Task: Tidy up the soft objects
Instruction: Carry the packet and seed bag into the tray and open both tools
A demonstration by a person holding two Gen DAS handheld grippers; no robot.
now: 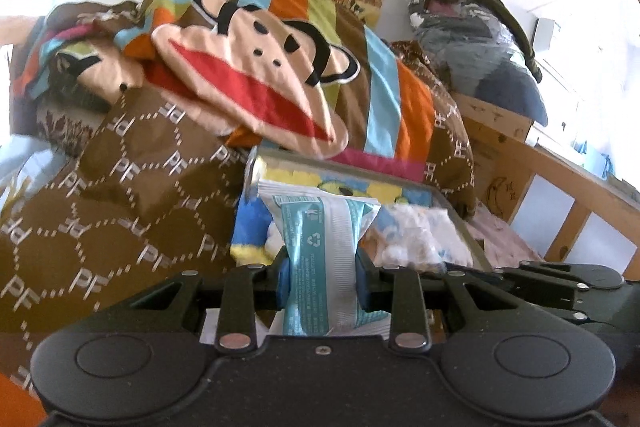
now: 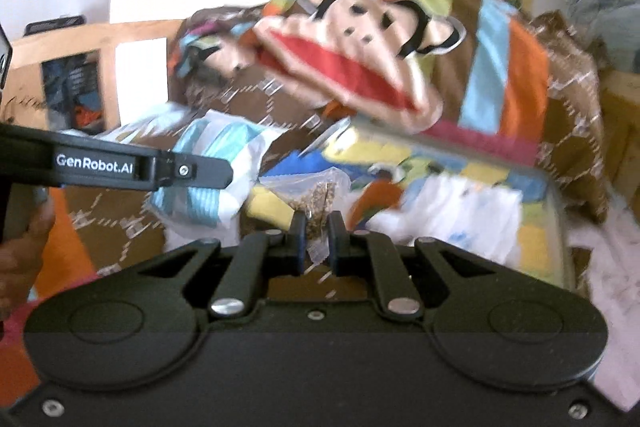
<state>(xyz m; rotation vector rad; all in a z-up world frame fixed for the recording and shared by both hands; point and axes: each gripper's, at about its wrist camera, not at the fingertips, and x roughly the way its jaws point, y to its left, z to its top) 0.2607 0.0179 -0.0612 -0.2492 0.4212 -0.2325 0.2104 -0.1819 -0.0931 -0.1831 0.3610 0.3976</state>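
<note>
While our left gripper [image 1: 322,281] pinches the teal packet [image 1: 320,247] upright, long axis toward twelve, the tray [image 1: 456,211] lies at one o'clock, nearer our right gripper [image 2: 317,245], clamped on a clear bag [image 2: 316,195].

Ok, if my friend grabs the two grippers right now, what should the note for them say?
Left gripper: shut on a teal-and-white packet, held above the box.
Right gripper: shut on a clear bag with small brownish bits inside.
Box: a colourful cartoon box lying open on the bed, beside the monkey blanket. A white soft bundle is already inside.
Done: both packets are picked up.
Left: neither is put down yet. Probably they go into the box, but I can't tell that for sure.
</note>
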